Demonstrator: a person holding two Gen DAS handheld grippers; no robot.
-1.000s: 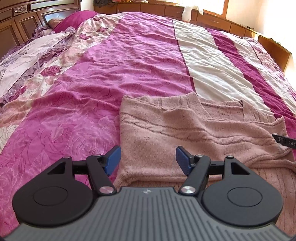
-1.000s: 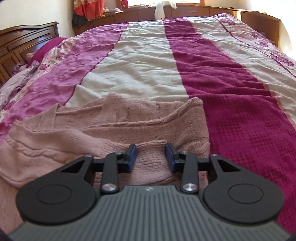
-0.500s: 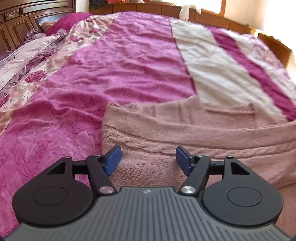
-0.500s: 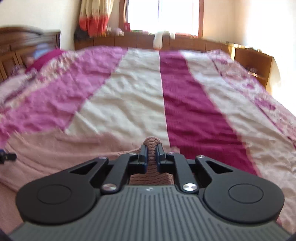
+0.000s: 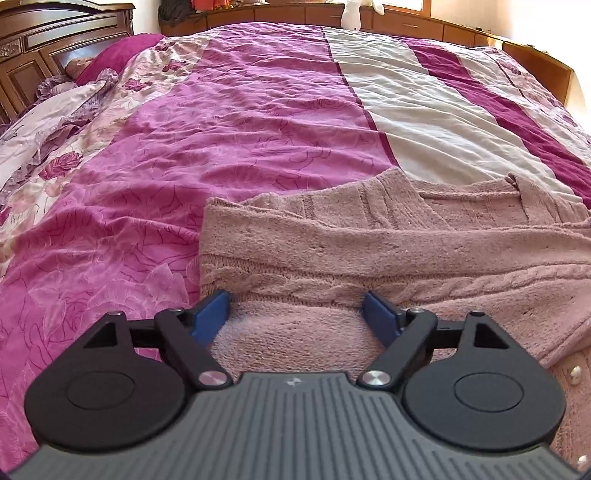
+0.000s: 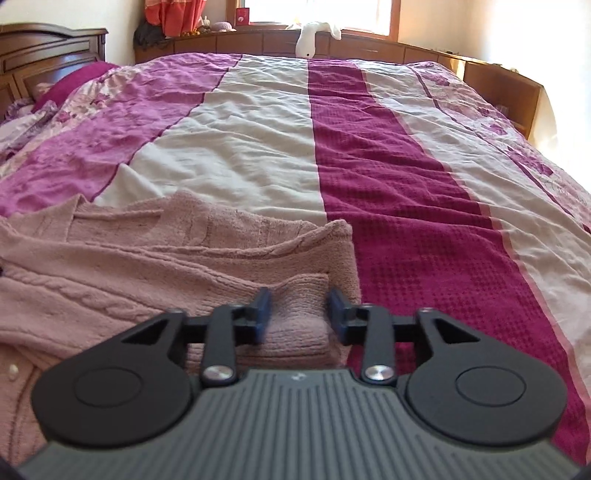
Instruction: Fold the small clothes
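Observation:
A dusty-pink cable-knit cardigan point(image 5: 369, 251) lies partly folded on the bed, a sleeve laid across its body. My left gripper point(image 5: 297, 314) stands open over the cardigan's near left part, blue pads wide apart with nothing between them. In the right wrist view the same cardigan point(image 6: 147, 258) fills the lower left. My right gripper point(image 6: 299, 308) is open around a ribbed cuff point(image 6: 299, 310) that sits between its fingers at the garment's right edge. Small white buttons point(image 5: 574, 376) show at the cardigan's near edge.
A bedspread point(image 5: 258, 110) striped in pink, cream and maroon covers the whole bed. A dark wooden headboard point(image 5: 44, 48) and pillows lie at the far left. A wooden ledge with a white plush toy point(image 6: 310, 35) runs along the far side under a window.
My right gripper was shut on the cuff half a second ago and raised; now it is lower and open, with the cuff resting on the cardigan. The left gripper stayed open and shifted slightly.

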